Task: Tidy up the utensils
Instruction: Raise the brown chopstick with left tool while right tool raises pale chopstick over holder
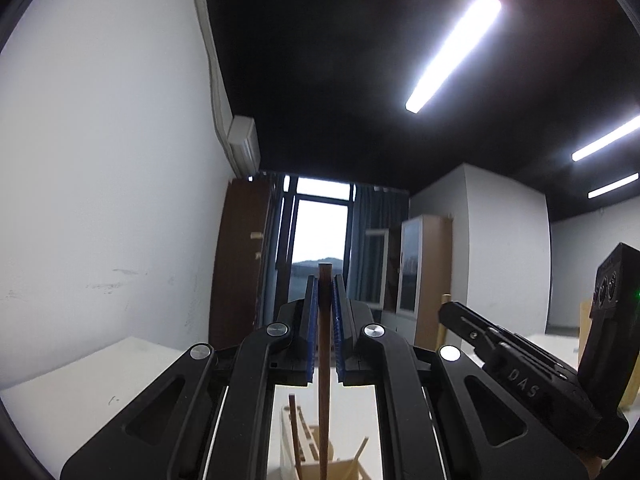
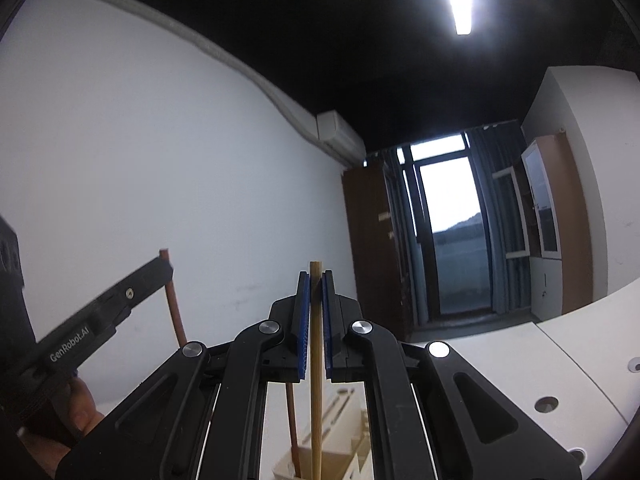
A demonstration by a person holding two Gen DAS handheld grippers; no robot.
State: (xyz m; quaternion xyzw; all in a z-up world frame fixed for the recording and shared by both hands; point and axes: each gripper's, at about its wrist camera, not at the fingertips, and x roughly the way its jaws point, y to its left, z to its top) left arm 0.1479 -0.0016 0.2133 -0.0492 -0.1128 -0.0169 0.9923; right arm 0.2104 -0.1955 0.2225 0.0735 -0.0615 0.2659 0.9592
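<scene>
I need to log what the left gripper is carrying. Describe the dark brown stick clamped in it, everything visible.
The dark brown stick is a slim, straight rod, wood by its look, with a blunt squared top end. It stands nearly upright, pinched between the blue ribbed pads of the left gripper, its tip poking just above them. Its lower part runs down toward a pale wooden holder on the white table; the bottom end is cut off by the frame. The right wrist view shows it too, reddish-brown.

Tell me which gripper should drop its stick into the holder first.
Right, probably. The right gripper holds its light stick upright with the holder right under it. The left gripper clamps a dark stick, seemingly as well placed.
</scene>
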